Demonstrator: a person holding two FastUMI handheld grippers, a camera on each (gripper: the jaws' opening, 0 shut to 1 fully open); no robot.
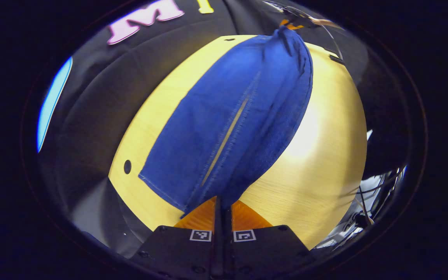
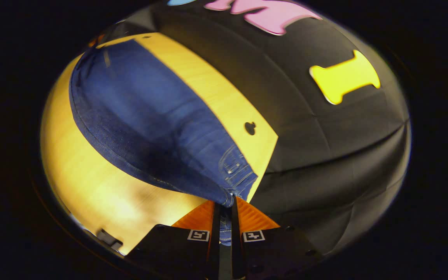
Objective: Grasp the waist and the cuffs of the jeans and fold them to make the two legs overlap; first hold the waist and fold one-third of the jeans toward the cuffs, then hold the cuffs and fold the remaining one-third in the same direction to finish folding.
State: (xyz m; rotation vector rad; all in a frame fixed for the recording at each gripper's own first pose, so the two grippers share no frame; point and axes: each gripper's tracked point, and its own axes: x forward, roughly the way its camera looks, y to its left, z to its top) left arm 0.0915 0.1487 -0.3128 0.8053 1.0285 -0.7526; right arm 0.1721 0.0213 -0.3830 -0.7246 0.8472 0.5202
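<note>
Blue jeans (image 1: 231,116) lie stretched over a pale wooden table (image 1: 325,155). In the left gripper view my left gripper (image 1: 223,208) is shut on a cuff edge, and the legs run away from it toward the far end, where the other gripper (image 1: 292,21) holds the cloth. In the right gripper view my right gripper (image 2: 224,210) is shut on the waistband of the jeans (image 2: 150,120), near a belt loop. One side of the jeans is raised off the table between the two grippers, and the cloth sags in the middle.
Black booth cloth (image 2: 325,155) hangs behind and beside the table. Small round holes (image 1: 127,166) mark the table top (image 2: 103,194) near its edges. Cables and white gear (image 1: 368,194) sit past the table's right edge in the left gripper view.
</note>
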